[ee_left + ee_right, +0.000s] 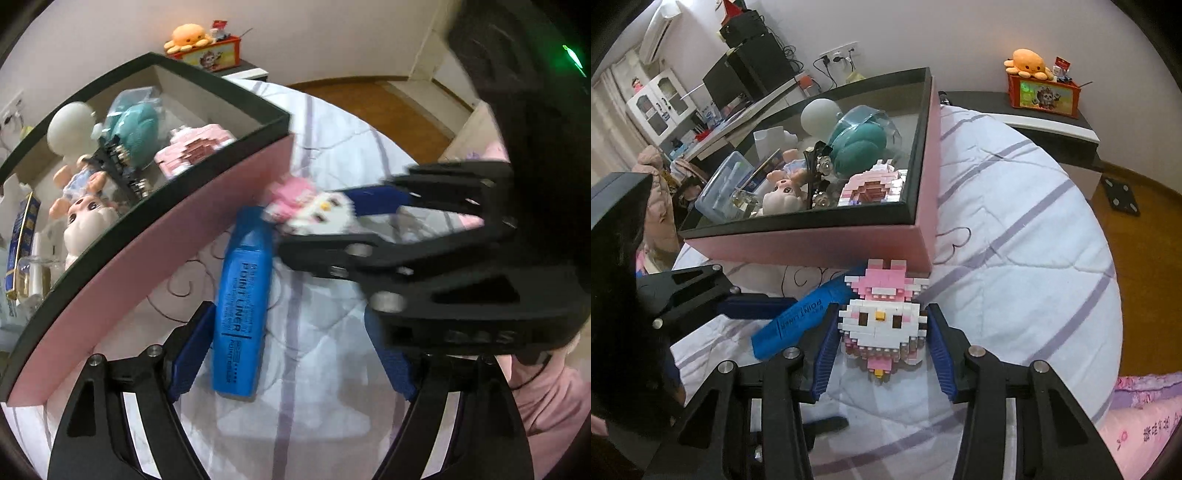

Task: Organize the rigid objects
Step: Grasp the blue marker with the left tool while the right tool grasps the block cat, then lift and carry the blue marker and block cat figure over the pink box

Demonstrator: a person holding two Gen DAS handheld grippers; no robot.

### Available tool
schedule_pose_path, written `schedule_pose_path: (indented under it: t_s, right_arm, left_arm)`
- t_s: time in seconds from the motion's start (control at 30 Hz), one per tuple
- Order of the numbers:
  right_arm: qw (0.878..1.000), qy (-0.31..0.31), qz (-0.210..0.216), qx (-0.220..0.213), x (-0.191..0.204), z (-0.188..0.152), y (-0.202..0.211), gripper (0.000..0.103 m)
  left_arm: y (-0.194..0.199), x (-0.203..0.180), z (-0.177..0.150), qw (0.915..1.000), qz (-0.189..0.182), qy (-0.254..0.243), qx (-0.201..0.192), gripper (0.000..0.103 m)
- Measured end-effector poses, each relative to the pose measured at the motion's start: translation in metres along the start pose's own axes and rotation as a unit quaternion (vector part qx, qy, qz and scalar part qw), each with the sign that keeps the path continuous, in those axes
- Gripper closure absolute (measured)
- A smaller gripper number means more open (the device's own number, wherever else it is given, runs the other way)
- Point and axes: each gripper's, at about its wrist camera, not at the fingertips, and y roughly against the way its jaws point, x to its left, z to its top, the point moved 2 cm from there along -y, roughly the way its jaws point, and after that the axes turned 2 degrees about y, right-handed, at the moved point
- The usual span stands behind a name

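Item: blue marker (240, 302) on the bed, beside the pink box (147, 258).
My left claw (291, 350) is open and straddles the marker, whose long axis runs straight away from me along the box wall; it lies against my left pad. My right claw (882, 354) grips the brick figure (881, 325), just right of the marker's far end.
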Motion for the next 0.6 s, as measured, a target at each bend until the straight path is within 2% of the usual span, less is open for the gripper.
schedule_pose_path:
  t_s: [0.1,0.17,0.2,0.23,0.3,0.6]
  right_arm:
    - [1.0,-0.005,-0.018,0.004,0.0,-0.008,0.006,0.056]
    - [1.0,-0.014,-0.024,0.004,-0.003,-0.013,0.01,0.056]
    - [0.999,-0.02,-0.029,0.004,-0.005,-0.015,0.013,0.056]
    - [0.999,-0.022,-0.037,0.004,-0.006,-0.017,0.014,0.056]
    - [0.998,-0.025,-0.049,0.006,-0.008,-0.018,0.014,0.056]
    - [0.998,-0.047,-0.038,0.004,-0.014,-0.019,0.017,0.056]
  left_arm:
    - [-0.006,0.019,0.009,0.9992,0.032,0.021,-0.003,0.029]
    - [-0.007,0.027,0.011,0.9985,0.046,0.028,-0.004,0.04]
    - [-0.006,0.028,0.012,0.9977,0.062,0.025,-0.01,0.054]
    - [-0.005,0.028,0.013,0.9974,0.067,0.021,-0.013,0.062]
    - [-0.004,0.031,0.014,0.9978,0.061,0.021,-0.016,0.07]
    - [-0.003,0.005,0.012,0.9973,0.07,0.007,-0.023,0.074]
